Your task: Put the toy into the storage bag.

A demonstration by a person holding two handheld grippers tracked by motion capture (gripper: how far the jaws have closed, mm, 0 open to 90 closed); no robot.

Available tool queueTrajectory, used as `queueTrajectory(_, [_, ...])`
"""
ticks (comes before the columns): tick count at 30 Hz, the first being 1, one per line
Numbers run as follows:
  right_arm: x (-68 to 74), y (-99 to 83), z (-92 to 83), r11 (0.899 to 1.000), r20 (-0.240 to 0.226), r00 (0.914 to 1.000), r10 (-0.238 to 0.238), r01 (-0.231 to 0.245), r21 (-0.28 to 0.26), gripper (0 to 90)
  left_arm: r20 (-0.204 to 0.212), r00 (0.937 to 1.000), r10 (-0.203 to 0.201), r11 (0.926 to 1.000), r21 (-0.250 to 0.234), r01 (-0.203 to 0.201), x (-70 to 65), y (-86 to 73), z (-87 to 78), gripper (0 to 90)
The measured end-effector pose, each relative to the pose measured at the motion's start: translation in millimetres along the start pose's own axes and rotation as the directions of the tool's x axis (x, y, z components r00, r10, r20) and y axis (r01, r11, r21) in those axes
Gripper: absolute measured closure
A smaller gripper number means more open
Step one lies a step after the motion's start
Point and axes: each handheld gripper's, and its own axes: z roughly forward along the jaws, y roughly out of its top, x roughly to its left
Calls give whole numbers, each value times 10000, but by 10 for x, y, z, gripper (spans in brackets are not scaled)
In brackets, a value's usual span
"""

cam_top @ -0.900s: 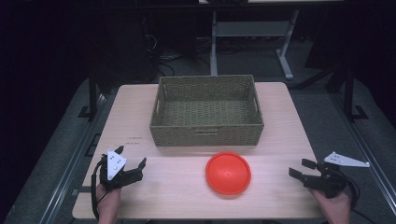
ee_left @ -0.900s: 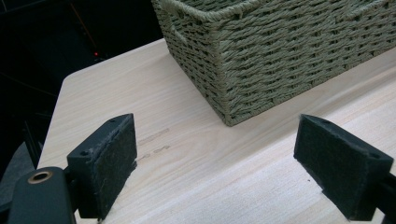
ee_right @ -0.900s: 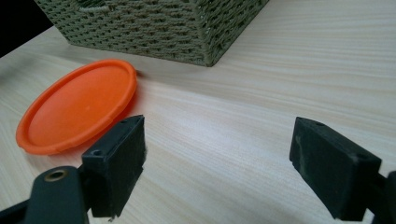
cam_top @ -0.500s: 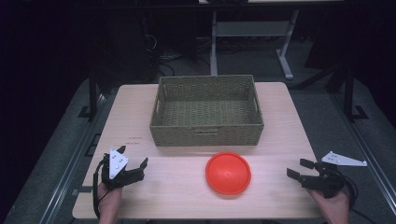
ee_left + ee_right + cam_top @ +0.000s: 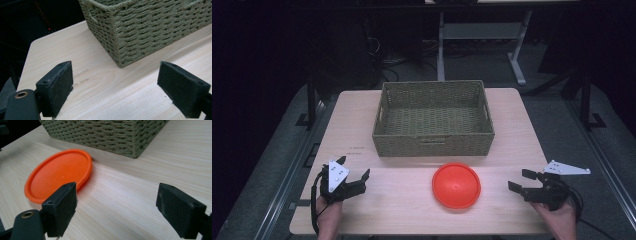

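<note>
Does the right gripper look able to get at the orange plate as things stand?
Probably yes: the right gripper is open, and bare table lies between it and the orange plate.

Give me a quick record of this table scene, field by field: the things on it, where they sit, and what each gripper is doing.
surface: light wooden table
basket: woven green basket, far middle of the table, nothing visible inside
disc: orange disc, flat on the table just in front of the basket, untouched
left gripper: left gripper, jaws open, nothing between them, near left edge
right gripper: right gripper, jaws open, nothing between them, to the disc's right
contact: neither gripper touches the disc
</note>
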Motion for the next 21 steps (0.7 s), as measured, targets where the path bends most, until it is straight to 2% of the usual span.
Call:
queueTrajectory(7, [50,48,94,9996,-169,9998,-56,61,292,164,-25,10000,82,10000,33,-82,0,2,-9,127])
queueTrajectory(13, [89,106,173,9984,-470,9989,50,-23,565,165,-96,9999,-58,10000,-9,58,12,-4,-16,127])
queueTrajectory(15, [102,135,212,9965,-537,9984,197,-153,817,165,-121,9999,-61,10000,-13,61,12,-4,-16,127])
queueTrajectory(21, [146,227,290,9937,-727,9973,52,29,1116,165,-95,9999,39,10000,12,-39,9,-2,-11,127])
